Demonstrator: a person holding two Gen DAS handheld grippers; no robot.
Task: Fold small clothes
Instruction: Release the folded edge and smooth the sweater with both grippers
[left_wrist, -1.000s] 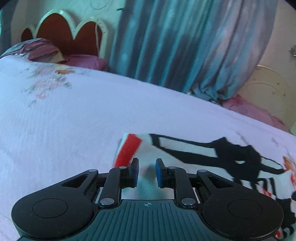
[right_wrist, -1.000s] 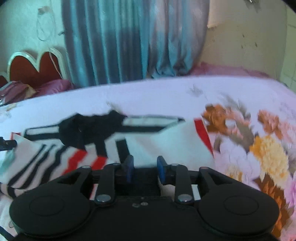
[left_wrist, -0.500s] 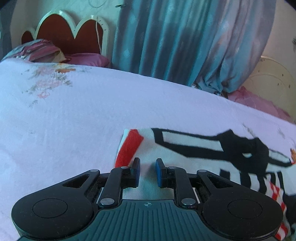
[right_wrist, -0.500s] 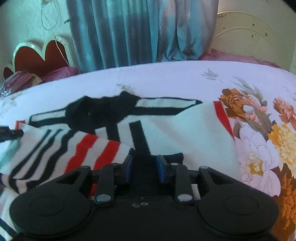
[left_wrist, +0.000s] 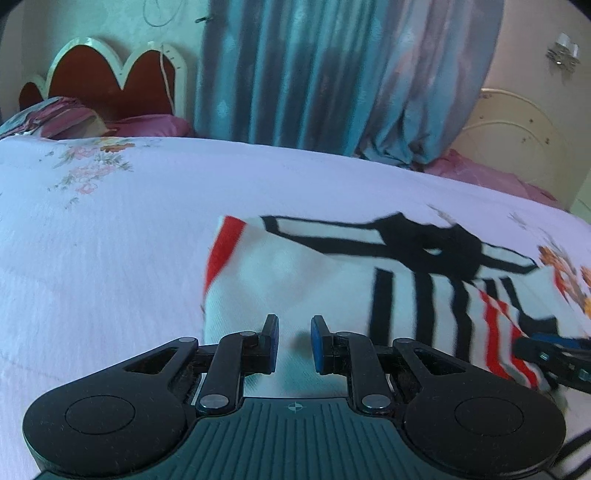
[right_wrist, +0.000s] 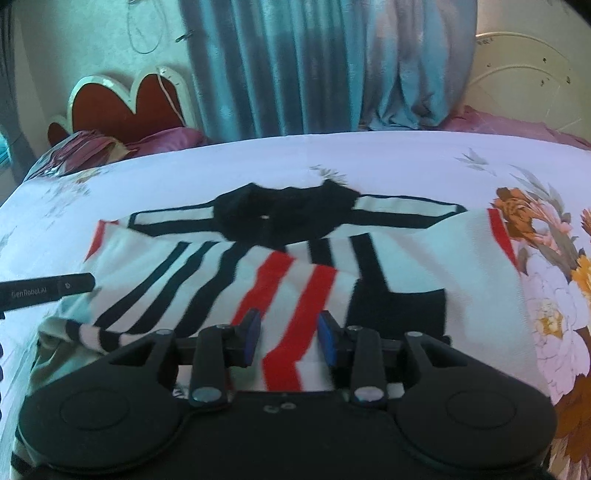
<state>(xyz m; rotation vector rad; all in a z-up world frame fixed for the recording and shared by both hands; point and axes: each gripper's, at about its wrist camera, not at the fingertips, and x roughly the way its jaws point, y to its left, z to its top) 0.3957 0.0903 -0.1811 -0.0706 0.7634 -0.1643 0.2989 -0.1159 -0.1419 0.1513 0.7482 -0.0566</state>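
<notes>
**Striped shirt spread on the bed, both claws over its near edge**

A small white shirt (right_wrist: 332, 266) with black and red stripes and a black collar lies across the middle of the bed (left_wrist: 110, 258), which is covered in a pale floral sheet. The shirt's lower part is folded up over its chest, so red stripes lie across black ones.

The left claw (left_wrist: 293, 343) hangs over the plain white left part of the shirt, near its red-edged sleeve. Its blue pads stand a little apart, and no cloth is pinched between them.

The right claw (right_wrist: 289, 338) hangs over the near edge of the folded part. Its jaws have just been opening; the pads stand apart with a red stripe showing between them, not clamped.

Far behind the bed hang a blue curtain (right_wrist: 314, 66) and a red scalloped headboard (left_wrist: 107, 81).
</notes>
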